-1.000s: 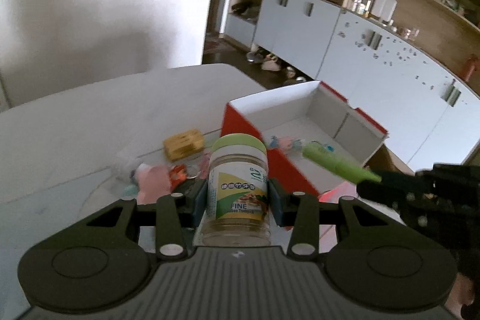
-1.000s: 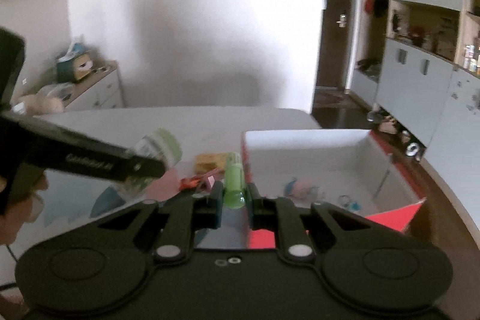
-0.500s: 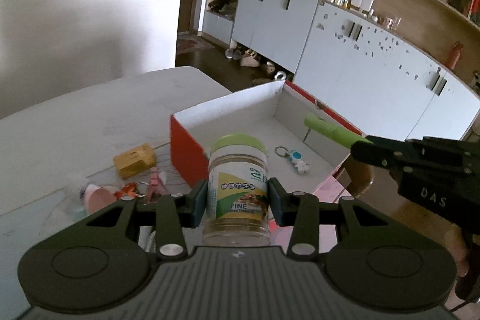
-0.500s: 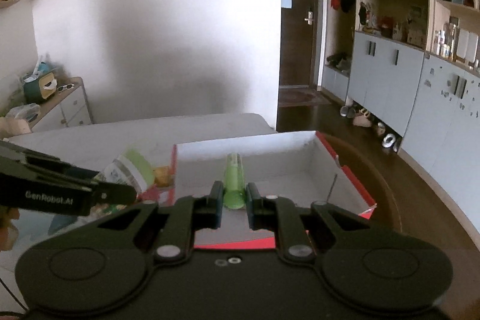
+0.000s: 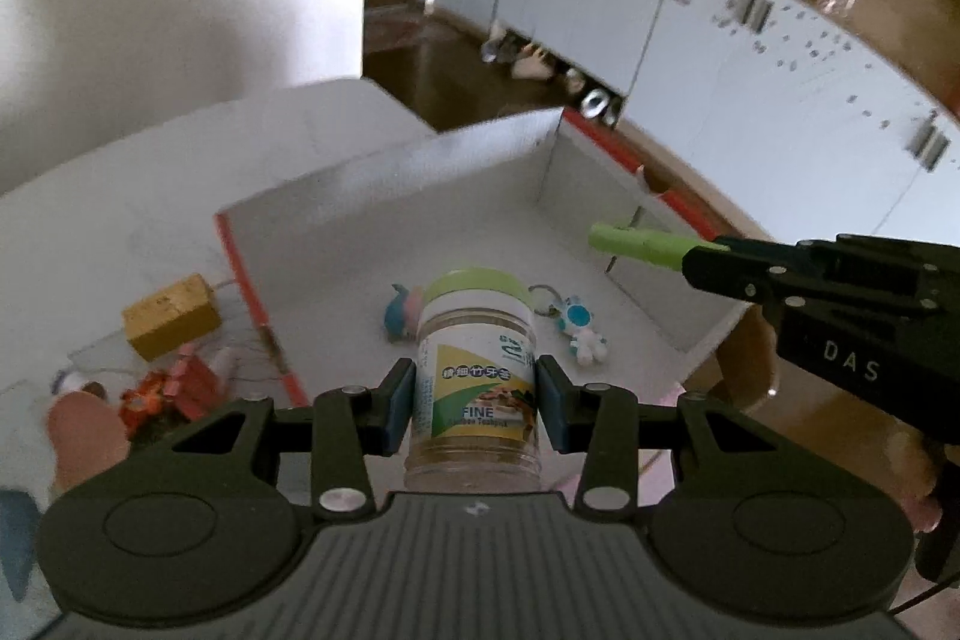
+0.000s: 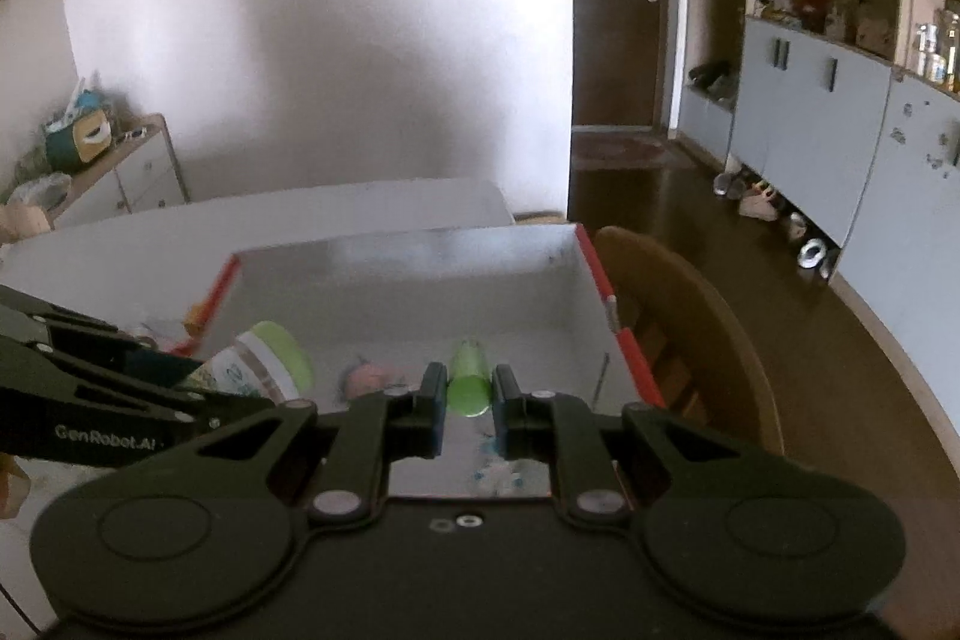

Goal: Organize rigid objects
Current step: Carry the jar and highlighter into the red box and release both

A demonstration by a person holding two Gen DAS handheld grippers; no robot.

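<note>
The left hand-held gripper (image 5: 477, 403) is pinching a clear toothpick jar (image 5: 475, 376) with a light green lid between its 2 blue pads, holding it upright above the near part of an open white box (image 5: 384, 172) with red outer sides. The right hand-held gripper (image 6: 469, 406) is pinching a slim green tube (image 6: 468, 381), which is sticking forward between the pads and hanging over the box's right side. Inside the box, a small blue-and-white keyring figure (image 5: 579, 331) and a blue-and-pink toy (image 5: 403, 313) are lying on the floor of it. The box is sitting on a white counter (image 5: 150, 196). Just left of the box, a yellow block (image 5: 171, 319) is lying near a blurred heap of red and pink pieces (image 5: 174, 388), possibly small toys.
</note>
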